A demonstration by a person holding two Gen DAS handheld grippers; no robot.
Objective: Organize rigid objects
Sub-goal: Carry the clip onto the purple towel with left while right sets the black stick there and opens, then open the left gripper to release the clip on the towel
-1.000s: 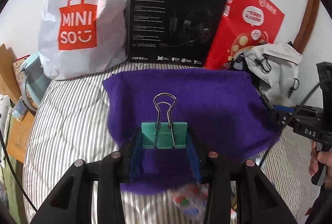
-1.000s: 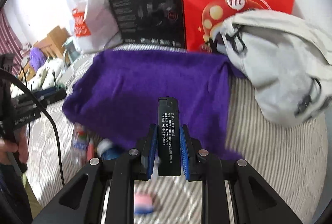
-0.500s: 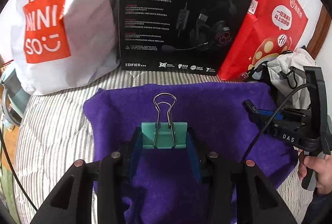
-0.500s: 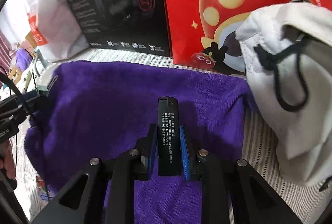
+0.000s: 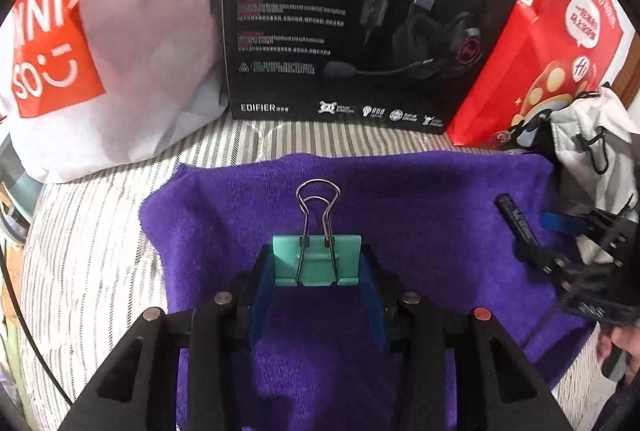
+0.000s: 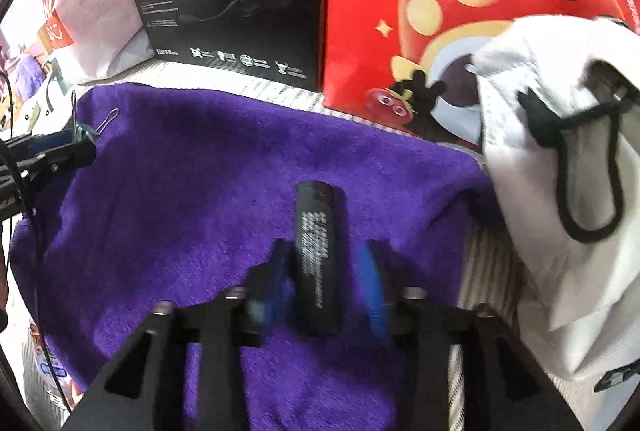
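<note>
A teal binder clip with steel handles sits between the blue pads of my left gripper, which is shut on it just above the purple towel. In the right wrist view a black lighter with white print lies lengthwise between the jaws of my right gripper. Those jaws are opening, and the right pad stands clear of the lighter. The towel lies under it. The left gripper shows at the left edge, over the towel's left end.
Behind the towel stand a white Miniso bag, a black headset box and a red paper bag. A white and grey bag crowds the towel's right end. Striped bedding surrounds it. A hand grips the right tool.
Both grippers have come forward and down over the purple towel. The right jaws, earlier shut on the lighter, have spread apart from it. The left still clamps the binder clip.
</note>
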